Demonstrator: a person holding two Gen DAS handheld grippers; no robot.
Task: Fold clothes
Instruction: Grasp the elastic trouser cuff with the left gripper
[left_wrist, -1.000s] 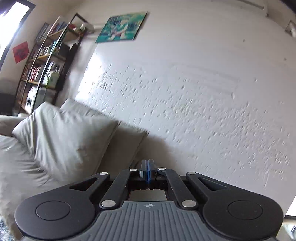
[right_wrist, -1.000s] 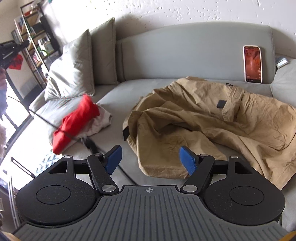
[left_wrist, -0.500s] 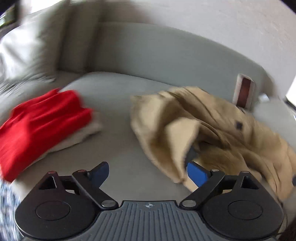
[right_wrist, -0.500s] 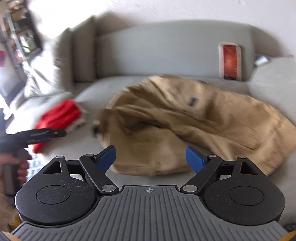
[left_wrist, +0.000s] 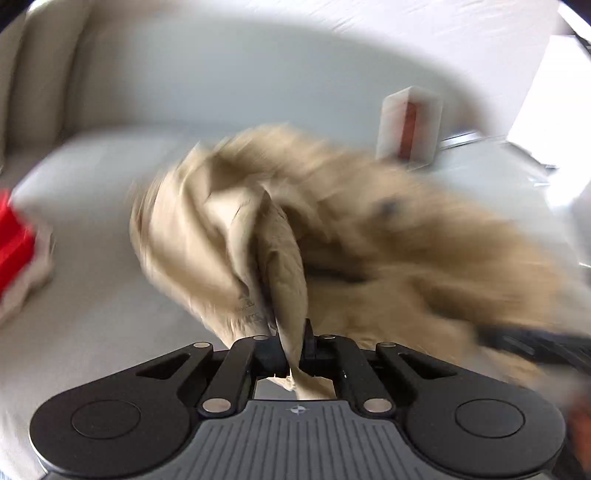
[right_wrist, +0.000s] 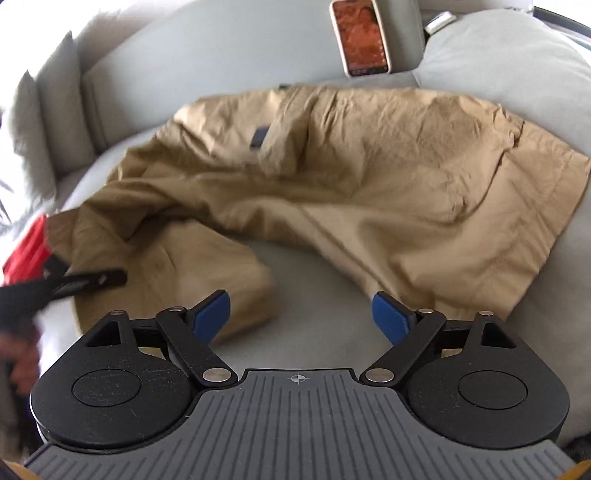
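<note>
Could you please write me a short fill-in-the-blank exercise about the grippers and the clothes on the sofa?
1. The left gripper is shut on the ____ garment.
2. The right gripper is ____.
3. The phone leans against the sofa's ____.
4. The folded garment near the left edge is ____.

Missing words: tan; open; backrest; red

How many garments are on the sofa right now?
2, maybe more: the tan garment spread mid-seat, its edge clamped in the left gripper, and a red garment at far left on something pale.
</note>
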